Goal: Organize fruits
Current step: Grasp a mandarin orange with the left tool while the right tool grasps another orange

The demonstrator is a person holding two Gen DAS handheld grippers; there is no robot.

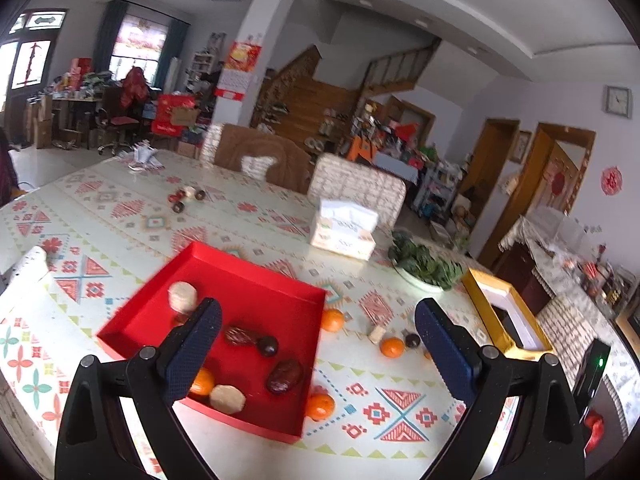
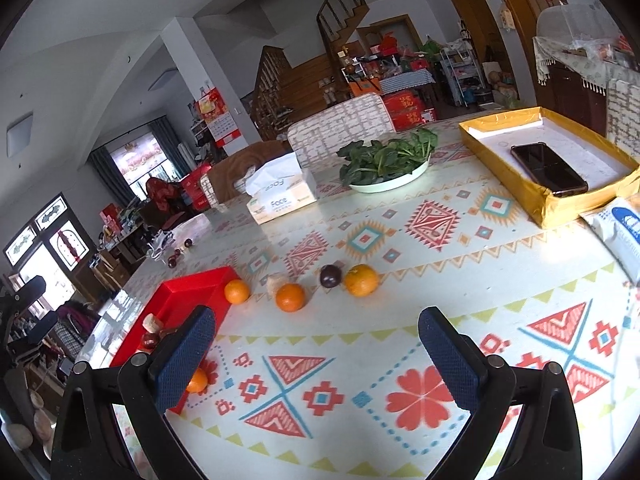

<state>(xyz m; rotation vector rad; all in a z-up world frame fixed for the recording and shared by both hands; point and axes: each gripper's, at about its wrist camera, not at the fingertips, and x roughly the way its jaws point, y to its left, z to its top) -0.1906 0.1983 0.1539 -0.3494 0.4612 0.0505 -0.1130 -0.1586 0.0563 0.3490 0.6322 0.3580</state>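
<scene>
A red tray (image 1: 256, 276) lies on the patterned table and holds two pale round pieces, dark dates (image 1: 285, 376), a dark round fruit and an orange (image 1: 202, 382). My left gripper (image 1: 318, 344) hovers open above the tray's near right part, empty. Loose oranges (image 1: 332, 319) lie on the cloth beside the tray. In the right wrist view the red tray (image 2: 188, 292) is at left, with oranges (image 2: 291, 297) and a dark plum (image 2: 330, 276) ahead. My right gripper (image 2: 316, 354) stands open over bare cloth, holding nothing.
A plate of green leaves (image 2: 384, 160), a tissue box (image 2: 280, 196) and a gold box (image 2: 540, 204) holding a phone (image 2: 548, 168) stand farther back. A white packet (image 2: 624, 232) lies at the right edge. Chairs line the table's far side.
</scene>
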